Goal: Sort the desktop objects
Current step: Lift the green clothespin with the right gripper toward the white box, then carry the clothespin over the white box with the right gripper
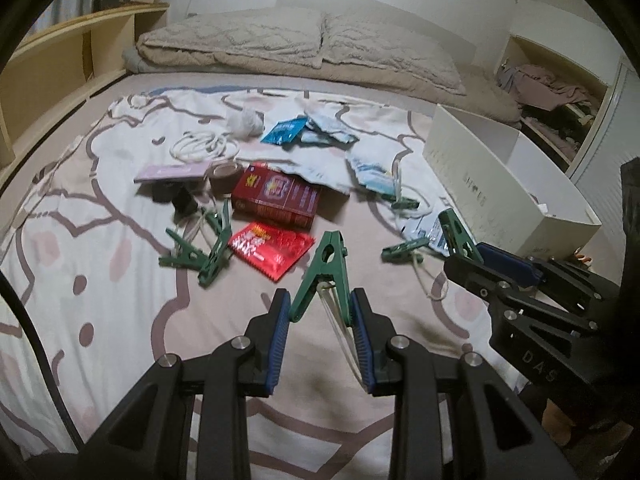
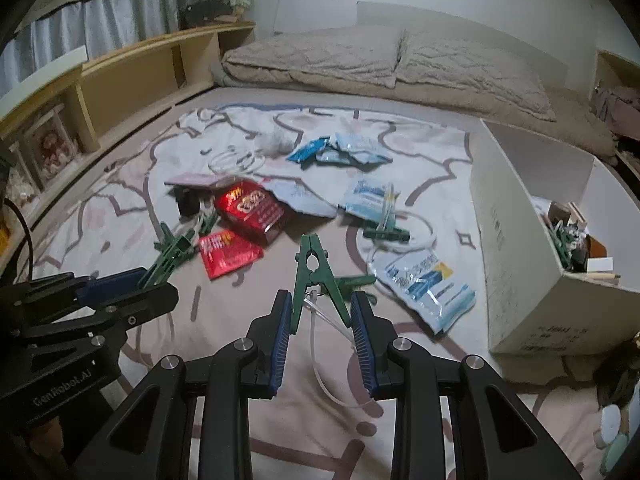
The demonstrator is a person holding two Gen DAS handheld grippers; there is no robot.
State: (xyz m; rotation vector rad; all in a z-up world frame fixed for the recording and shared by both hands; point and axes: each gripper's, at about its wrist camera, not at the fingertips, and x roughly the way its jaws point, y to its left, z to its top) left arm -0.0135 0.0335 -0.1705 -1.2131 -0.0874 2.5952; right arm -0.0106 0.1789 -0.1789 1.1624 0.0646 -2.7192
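Note:
Each gripper holds a green clothespin by its handle ends. My left gripper (image 1: 320, 308) is shut on a green clip (image 1: 326, 268) with a clear cord hanging from it. My right gripper (image 2: 320, 312) is shut on another green clip (image 2: 314, 276), also with a clear cord. The right gripper also shows at the right of the left wrist view (image 1: 480, 258), the left gripper at the left of the right wrist view (image 2: 132, 280). More green clips (image 1: 200, 254) lie on the patterned sheet, beside a red packet (image 1: 270, 248) and a red box (image 1: 276, 196).
A white cardboard box (image 2: 516, 240) with small items inside stands at the right. Blue packets (image 2: 340, 150), white coiled cables (image 1: 202, 144), a tape roll (image 1: 226, 174), a pink booklet (image 1: 172, 172) and a plastic mask pack (image 2: 428, 284) lie on the bed. Pillows at the back, wooden shelf at the left.

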